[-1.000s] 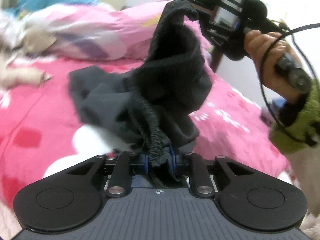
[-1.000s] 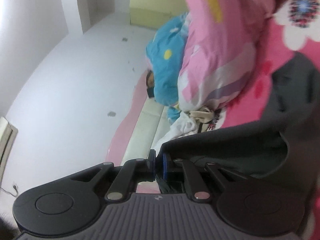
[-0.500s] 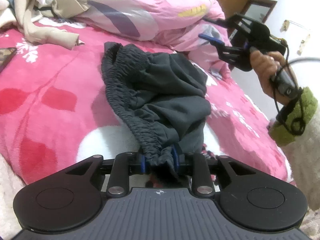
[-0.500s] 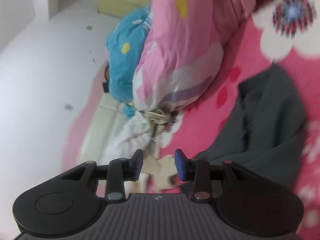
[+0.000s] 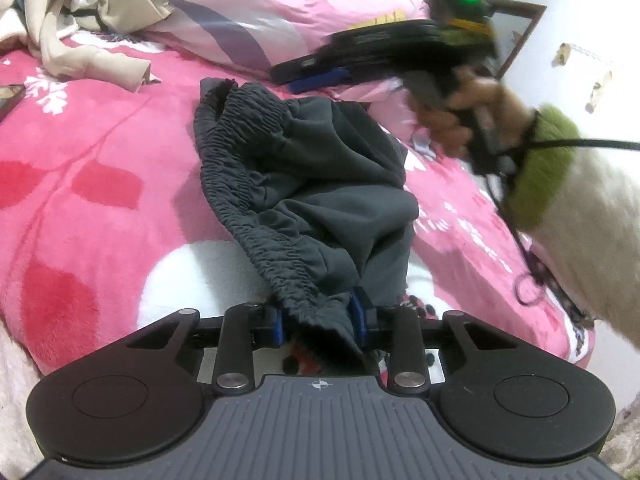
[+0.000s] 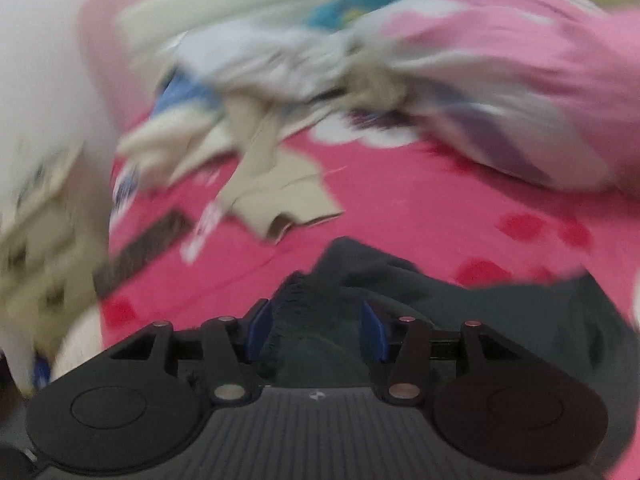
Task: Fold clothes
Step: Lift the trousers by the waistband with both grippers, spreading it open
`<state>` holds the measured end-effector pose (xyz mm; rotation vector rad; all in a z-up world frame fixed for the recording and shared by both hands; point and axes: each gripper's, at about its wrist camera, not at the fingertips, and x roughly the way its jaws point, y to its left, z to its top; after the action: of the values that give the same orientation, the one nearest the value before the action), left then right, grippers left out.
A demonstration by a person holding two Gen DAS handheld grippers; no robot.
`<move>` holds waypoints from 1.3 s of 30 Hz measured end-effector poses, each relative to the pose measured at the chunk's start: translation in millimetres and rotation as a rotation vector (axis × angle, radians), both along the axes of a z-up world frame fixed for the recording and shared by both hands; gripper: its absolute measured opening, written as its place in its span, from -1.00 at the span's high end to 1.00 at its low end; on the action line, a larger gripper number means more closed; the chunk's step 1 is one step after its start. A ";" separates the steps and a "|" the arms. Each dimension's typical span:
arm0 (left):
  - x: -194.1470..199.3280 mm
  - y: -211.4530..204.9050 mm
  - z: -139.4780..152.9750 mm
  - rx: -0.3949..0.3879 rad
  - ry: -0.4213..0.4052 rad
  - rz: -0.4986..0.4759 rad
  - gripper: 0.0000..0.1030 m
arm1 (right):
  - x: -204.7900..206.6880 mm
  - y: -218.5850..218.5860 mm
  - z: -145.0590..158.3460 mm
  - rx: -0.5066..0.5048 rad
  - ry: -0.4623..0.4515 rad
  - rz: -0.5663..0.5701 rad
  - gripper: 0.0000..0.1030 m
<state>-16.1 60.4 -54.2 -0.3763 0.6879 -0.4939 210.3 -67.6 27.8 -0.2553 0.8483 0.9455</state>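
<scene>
While the pink blanket [image 5: 100, 152] covers the whole bed and gives plenty of flat room, the dark trousers [image 5: 312, 184] on it lie far from folded. They sit in a loose heap near the middle. The elastic waistband [image 5: 240, 200] runs in a curve from the far end of the heap down to the near edge, and the cloth beside it is bunched and doubled over itself with no clean crease or squared edge. I judge the fold unfinished: the garment needs spreading flat and laying over in even layers, and nothing here shows a tidy fold already made.

Behind it a pink quilt [image 5: 248, 12] and a pile of beige and white clothes [image 5: 80, 20] lie crumpled, so more folding may be left beyond this piece.

The left gripper [image 5: 318, 322] has its fingers narrowed onto one end of the waistband, the gathered cloth pinched between the blue pads. The right gripper [image 6: 316, 332] hovers over the far part of the trousers with its fingers spread wide and nothing between them, though its own view is blurred; in the left view it is smeared too. A dark flat thing [image 5: 10, 96] at the blanket's left edge is too cut off to name.
</scene>
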 end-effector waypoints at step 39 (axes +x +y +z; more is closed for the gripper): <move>-22.2 -60.5 13.8 0.353 -0.252 -0.085 0.24 | -212.3 -248.2 52.5 0.333 -0.388 -0.938 0.82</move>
<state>-38.3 -0.1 -40.4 0.0479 0.5335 -0.4792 -2.0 -315.8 80.3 0.2408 0.3544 0.1277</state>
